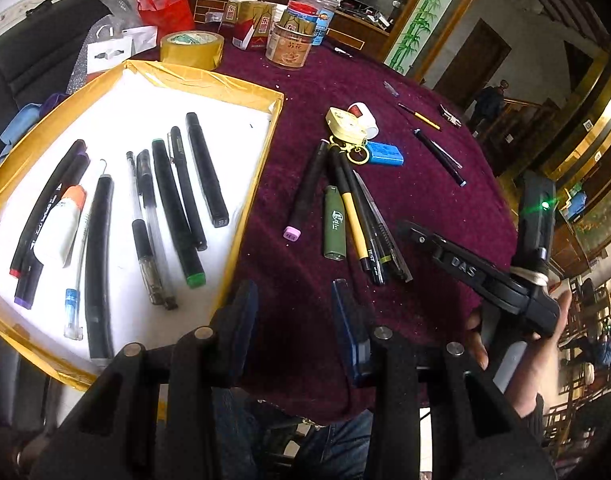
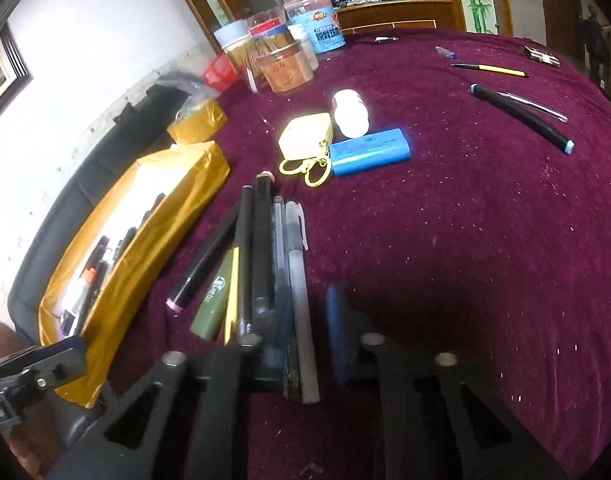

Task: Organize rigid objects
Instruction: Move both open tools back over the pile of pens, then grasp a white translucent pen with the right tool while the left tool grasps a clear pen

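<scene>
A gold-edged box [image 1: 209, 80] with a white floor holds several pens and markers [image 1: 173, 208] and a glue tube [image 1: 63, 226]. On the maroon cloth lies a cluster of pens [image 1: 365, 224], a pink-capped marker [image 1: 305, 196] and a green lighter [image 1: 334, 222]. My left gripper [image 1: 295, 320] is open and empty above the table's near edge, right of the box. My right gripper [image 2: 303, 320] is open, low over the near ends of the pen cluster [image 2: 281, 264], with a grey pen [image 2: 301, 312] between its fingers. The right gripper also shows in the left wrist view [image 1: 417, 236].
A yellow keychain case [image 1: 345, 126], a white bottle [image 1: 363, 116] and a blue battery pack [image 1: 385, 154] lie beyond the cluster. More pens [image 1: 439, 156] lie far right. Jars [image 1: 291, 44], a tape roll [image 1: 191, 48] and a red bag [image 1: 165, 6] stand at the back.
</scene>
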A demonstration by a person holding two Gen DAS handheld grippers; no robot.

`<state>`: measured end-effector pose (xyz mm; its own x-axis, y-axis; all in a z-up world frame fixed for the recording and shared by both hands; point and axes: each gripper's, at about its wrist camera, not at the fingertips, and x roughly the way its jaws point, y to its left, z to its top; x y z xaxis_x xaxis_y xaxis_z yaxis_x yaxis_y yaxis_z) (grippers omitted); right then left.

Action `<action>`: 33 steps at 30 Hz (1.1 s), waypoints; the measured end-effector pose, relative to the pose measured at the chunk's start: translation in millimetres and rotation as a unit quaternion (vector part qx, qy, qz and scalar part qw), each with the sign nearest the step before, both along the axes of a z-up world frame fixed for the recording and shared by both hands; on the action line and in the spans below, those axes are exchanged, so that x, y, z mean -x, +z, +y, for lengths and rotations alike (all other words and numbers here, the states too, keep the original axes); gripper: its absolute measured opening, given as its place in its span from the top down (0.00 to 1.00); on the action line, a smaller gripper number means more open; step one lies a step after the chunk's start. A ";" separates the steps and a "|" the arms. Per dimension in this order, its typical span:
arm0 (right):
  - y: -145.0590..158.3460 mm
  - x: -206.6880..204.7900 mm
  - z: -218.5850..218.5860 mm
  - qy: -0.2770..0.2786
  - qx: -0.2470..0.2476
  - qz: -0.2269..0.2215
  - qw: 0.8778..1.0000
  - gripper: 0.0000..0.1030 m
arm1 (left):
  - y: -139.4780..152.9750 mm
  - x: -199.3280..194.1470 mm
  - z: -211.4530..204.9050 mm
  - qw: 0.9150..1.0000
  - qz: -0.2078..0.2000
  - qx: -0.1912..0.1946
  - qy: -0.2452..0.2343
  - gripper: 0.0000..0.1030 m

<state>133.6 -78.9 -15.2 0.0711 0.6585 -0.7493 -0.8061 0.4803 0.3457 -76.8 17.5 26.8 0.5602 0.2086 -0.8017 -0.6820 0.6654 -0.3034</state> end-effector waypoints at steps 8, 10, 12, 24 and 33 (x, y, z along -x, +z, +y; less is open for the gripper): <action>-3.3 4.1 2.5 0.039 0.022 -0.015 0.999 0.90 | 0.9 -3.5 -1.9 1.000 0.002 -0.003 -0.008 0.66; -3.3 5.3 3.4 0.049 0.028 -0.017 0.998 0.90 | 1.3 -6.8 -4.0 1.000 0.003 -0.003 -0.014 0.66; -3.7 5.1 4.9 0.053 0.030 -0.016 0.998 0.90 | 2.9 -8.3 -5.9 1.000 0.001 -0.005 -0.018 0.66; -6.1 7.0 31.4 0.076 0.066 -0.042 0.994 0.92 | 2.0 -12.6 -14.7 1.000 0.005 -0.006 -0.028 0.66; -4.9 5.1 -41.7 -0.018 0.048 -0.051 0.997 0.93 | -4.4 -24.5 -18.8 0.999 0.013 0.009 -0.045 0.66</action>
